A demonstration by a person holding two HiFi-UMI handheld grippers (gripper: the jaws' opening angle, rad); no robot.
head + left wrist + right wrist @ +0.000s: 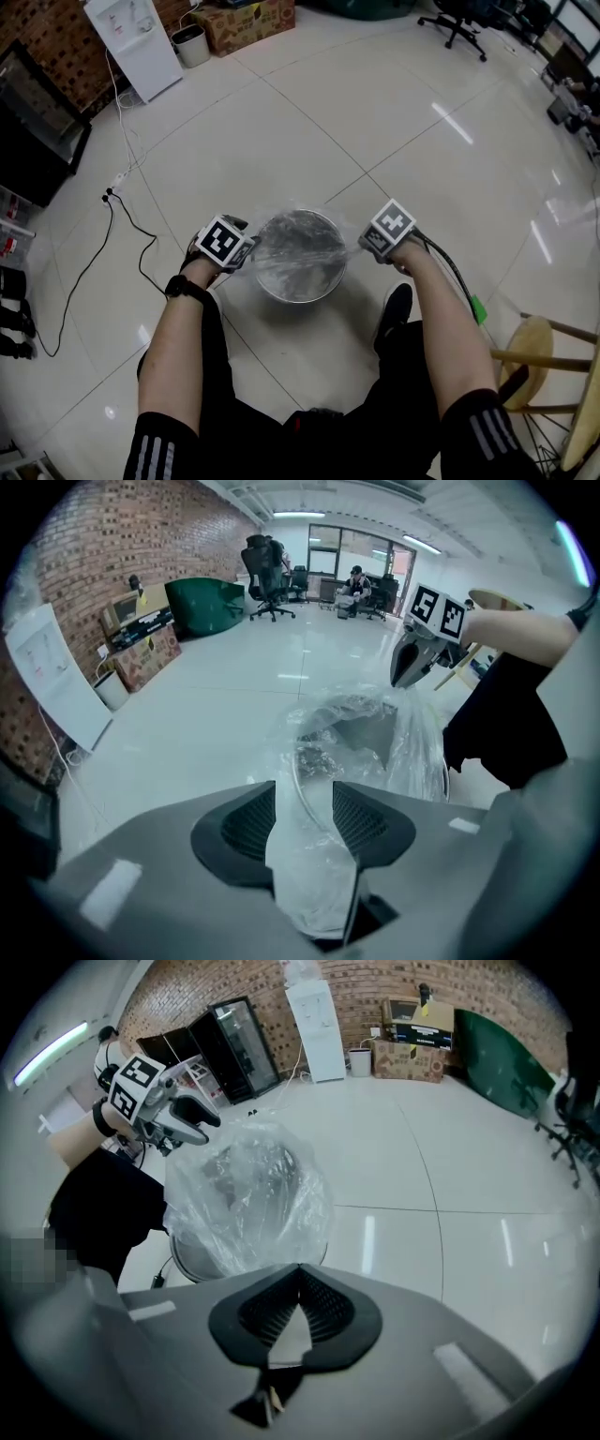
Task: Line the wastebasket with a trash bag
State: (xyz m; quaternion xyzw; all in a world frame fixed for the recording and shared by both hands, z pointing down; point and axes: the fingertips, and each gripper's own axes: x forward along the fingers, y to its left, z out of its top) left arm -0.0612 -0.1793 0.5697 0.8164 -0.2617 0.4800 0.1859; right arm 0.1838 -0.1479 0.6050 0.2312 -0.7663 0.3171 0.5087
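Note:
A round metal wastebasket (298, 283) stands on the white floor between my two grippers, with a clear trash bag (298, 239) spread over its mouth. My left gripper (225, 242) is at the basket's left rim. In the left gripper view its jaws (305, 794) stand apart, and a loose strip of the bag (309, 874) lies between the pads without being pinched. My right gripper (389, 230) is at the right rim. Its jaws (300, 1271) are shut on a thin edge of the bag (248, 1194), which is pulled taut towards it.
A black cable (131, 225) runs over the floor at the left. A wooden stool (534, 366) stands at the right, close to my right arm. At the back are a white cabinet (136, 42), a small bin (190, 44) and a cardboard box (248, 21). My shoe (396, 309) is beside the basket.

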